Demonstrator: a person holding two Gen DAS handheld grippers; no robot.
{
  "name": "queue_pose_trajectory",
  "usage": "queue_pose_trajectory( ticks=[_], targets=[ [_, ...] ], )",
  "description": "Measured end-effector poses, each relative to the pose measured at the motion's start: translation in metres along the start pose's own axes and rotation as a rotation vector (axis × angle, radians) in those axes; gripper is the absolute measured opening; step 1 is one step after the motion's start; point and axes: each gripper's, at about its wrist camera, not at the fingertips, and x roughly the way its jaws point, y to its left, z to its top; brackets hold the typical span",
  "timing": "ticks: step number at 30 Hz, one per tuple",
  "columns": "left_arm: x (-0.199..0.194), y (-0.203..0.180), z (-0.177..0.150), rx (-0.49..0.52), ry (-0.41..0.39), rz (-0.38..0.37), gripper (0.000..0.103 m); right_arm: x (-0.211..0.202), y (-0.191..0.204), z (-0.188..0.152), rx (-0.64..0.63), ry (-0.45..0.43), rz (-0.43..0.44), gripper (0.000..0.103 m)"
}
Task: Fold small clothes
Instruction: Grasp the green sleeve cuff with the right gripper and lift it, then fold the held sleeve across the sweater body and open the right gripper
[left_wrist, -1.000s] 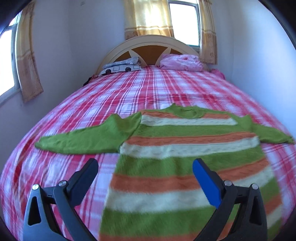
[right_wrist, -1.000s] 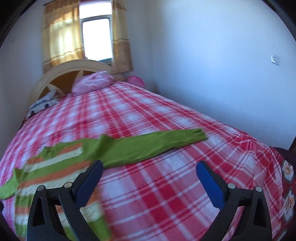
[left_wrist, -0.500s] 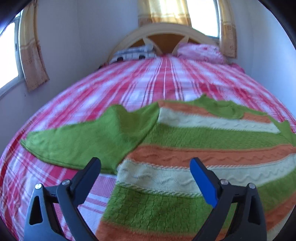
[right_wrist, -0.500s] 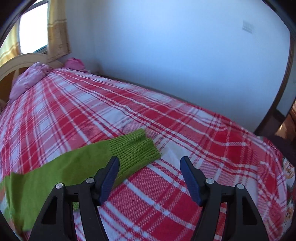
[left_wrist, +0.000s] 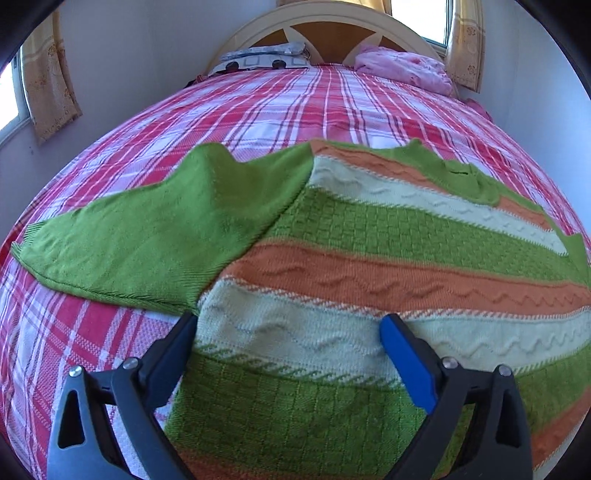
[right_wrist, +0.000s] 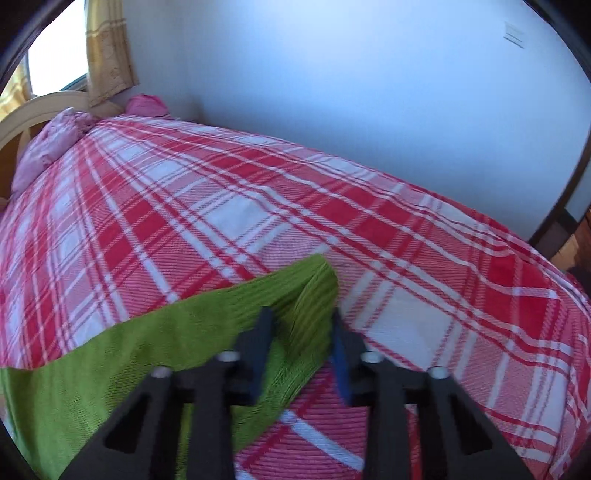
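A knitted sweater (left_wrist: 369, 236) with green, orange and cream stripes lies flat on the red plaid bed. Its left green sleeve (left_wrist: 140, 236) stretches out to the left. My left gripper (left_wrist: 288, 325) is open, low over the sweater's left side near the armpit, its jaws straddling a cream stripe. In the right wrist view my right gripper (right_wrist: 301, 325) is shut on the ribbed cuff (right_wrist: 314, 306) of the right green sleeve (right_wrist: 147, 354), which bunches up between the jaws.
The red plaid bedspread (left_wrist: 295, 107) covers the whole bed. A patterned pillow (left_wrist: 262, 59) and a pink bundle (left_wrist: 402, 64) lie by the headboard. A white wall (right_wrist: 332, 74) runs along the bed's right side; a dark door frame (right_wrist: 565, 199) stands at the right.
My left gripper has moved down and forward to the sweater's left side. My right gripper has moved to the right sleeve's cuff and closed on it.
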Motion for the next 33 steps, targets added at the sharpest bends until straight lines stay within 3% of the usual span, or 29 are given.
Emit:
queue_pose_trajectory(
  ticks=[4, 7, 13, 16, 19, 23, 28, 33],
  targets=[
    [0.001, 0.001, 0.001, -0.007, 0.000, -0.014, 0.101, -0.006, -0.002, 0.004, 0.024, -0.007, 0.054, 0.009],
    [0.002, 0.002, 0.002, -0.017, -0.002, -0.033, 0.102, -0.031, -0.011, 0.011, 0.061, -0.062, 0.126, 0.008],
    [-0.001, 0.008, 0.001, -0.046, -0.017, -0.072, 0.102, -0.108, 0.016, 0.020, -0.061, -0.180, 0.183, 0.008],
    [-0.004, 0.014, 0.000, -0.079, -0.033, -0.115, 0.102, -0.156, 0.054, 0.013, -0.155, -0.237, 0.232, 0.008],
    [-0.007, 0.025, -0.002, -0.133, -0.054, -0.170, 0.102, -0.202, 0.103, -0.001, -0.246, -0.267, 0.329, 0.008],
    [-0.009, 0.028, -0.002, -0.163, -0.069, -0.185, 0.102, -0.255, 0.181, -0.038, -0.383, -0.285, 0.475, 0.008],
    [-0.011, 0.037, -0.003, -0.216, -0.097, -0.191, 0.102, -0.280, 0.278, -0.103, -0.507, -0.214, 0.645, 0.008],
    [-0.012, 0.047, -0.004, -0.272, -0.115, -0.202, 0.102, -0.266, 0.370, -0.181, -0.598, -0.046, 0.797, 0.008]
  ],
)
